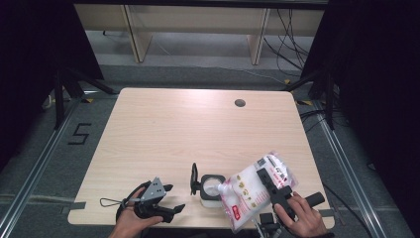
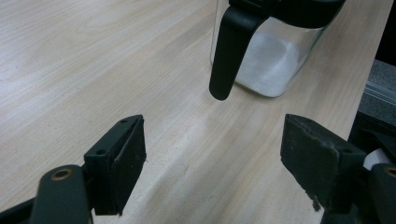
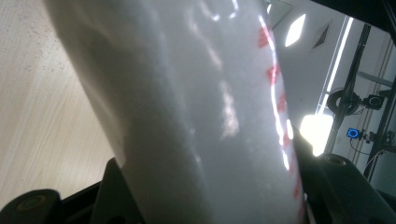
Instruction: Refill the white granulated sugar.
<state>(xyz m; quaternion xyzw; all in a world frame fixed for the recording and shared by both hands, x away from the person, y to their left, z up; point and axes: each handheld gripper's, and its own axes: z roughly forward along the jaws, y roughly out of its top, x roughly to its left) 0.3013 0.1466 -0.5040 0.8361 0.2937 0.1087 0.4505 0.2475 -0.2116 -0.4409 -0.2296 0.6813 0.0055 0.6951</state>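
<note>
A clear square jar [image 1: 210, 192] with a black rim stands near the table's front edge, and its black lid [image 1: 194, 178] is flipped up to the left. White powder lies in the jar [image 2: 272, 60], whose black lid flap [image 2: 229, 51] hangs in front of it. My right gripper [image 1: 266, 179] is shut on a white refill pouch [image 1: 250, 191] with red print. The pouch is tilted to the left with its spout [image 1: 224, 189] at the jar's mouth. The pouch [image 3: 196, 107] sits between the jaws of that gripper [image 3: 210, 186]. My left gripper [image 1: 174, 197] rests open left of the jar, and its jaws [image 2: 212, 163] hold nothing.
The wooden table [image 1: 173, 129] has a round cable hole [image 1: 240, 103] at the back right. Both hands are at its front edge. Black stands [image 1: 64, 84] rise left and right of the table, and cables lie on the floor behind.
</note>
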